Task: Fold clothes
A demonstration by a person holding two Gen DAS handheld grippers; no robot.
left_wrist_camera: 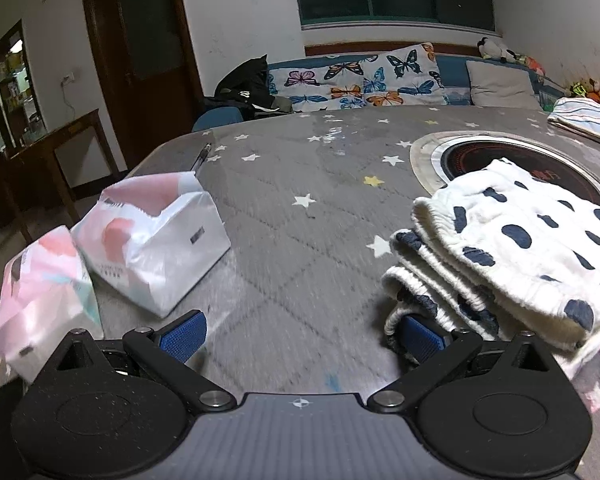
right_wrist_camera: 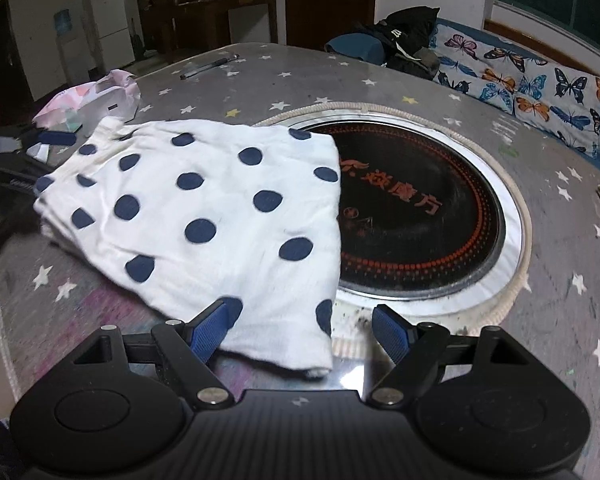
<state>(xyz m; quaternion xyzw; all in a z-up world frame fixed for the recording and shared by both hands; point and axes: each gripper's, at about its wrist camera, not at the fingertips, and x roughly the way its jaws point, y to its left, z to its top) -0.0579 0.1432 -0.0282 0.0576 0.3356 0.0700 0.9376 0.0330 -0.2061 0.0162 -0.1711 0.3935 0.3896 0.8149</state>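
The folded white garment with navy dots (right_wrist_camera: 204,216) covers the near-left part of the round black cooktop (right_wrist_camera: 420,216), and the left wrist frame cuts its right side off. There, grey star-printed tablecloth (left_wrist_camera: 292,248) smears with blur, and the striped folded cloth (left_wrist_camera: 588,118) runs off-frame.

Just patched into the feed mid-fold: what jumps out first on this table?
The white garment with navy dots, folded, lies at the table's centre, its edge overlapping the round black cooktop set into the star-patterned tablecloth. Both tools are open: the right tool straddles its near corner, the left tool sits at its banded edge. Two tissue packs rest at the table's edge.
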